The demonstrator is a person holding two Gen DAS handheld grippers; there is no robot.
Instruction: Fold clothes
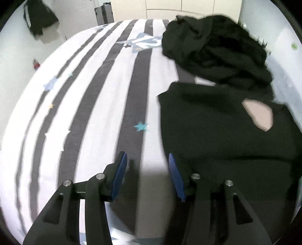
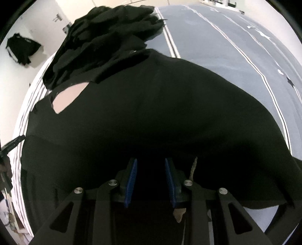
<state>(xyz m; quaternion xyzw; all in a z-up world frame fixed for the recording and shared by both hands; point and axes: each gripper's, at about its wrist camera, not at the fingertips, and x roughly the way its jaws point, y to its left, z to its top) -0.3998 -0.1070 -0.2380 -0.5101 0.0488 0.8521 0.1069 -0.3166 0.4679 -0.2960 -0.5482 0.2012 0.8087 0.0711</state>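
A black garment (image 1: pixel 217 132) lies spread flat on the striped bed cover (image 1: pixel 94 94), its neck opening (image 1: pixel 258 116) showing a pale pink inside. My left gripper (image 1: pixel 147 154) is open just above the cover at the garment's left edge, with nothing between its blue pads (image 1: pixel 120 173). In the right wrist view the same garment (image 2: pixel 151 103) fills the middle. My right gripper (image 2: pixel 151 160) hovers over its near part, jaws apart, no cloth pinched. A heap of crumpled black clothes (image 1: pixel 213 50) (image 2: pixel 105 37) lies beyond the garment.
The bed cover has grey and white stripes with small stars; a grey part (image 2: pixel 217 47) lies right of the garment. A dark item (image 1: pixel 39 17) hangs on the white wall at the left. A metal case (image 1: pixel 104 14) stands past the bed's far end.
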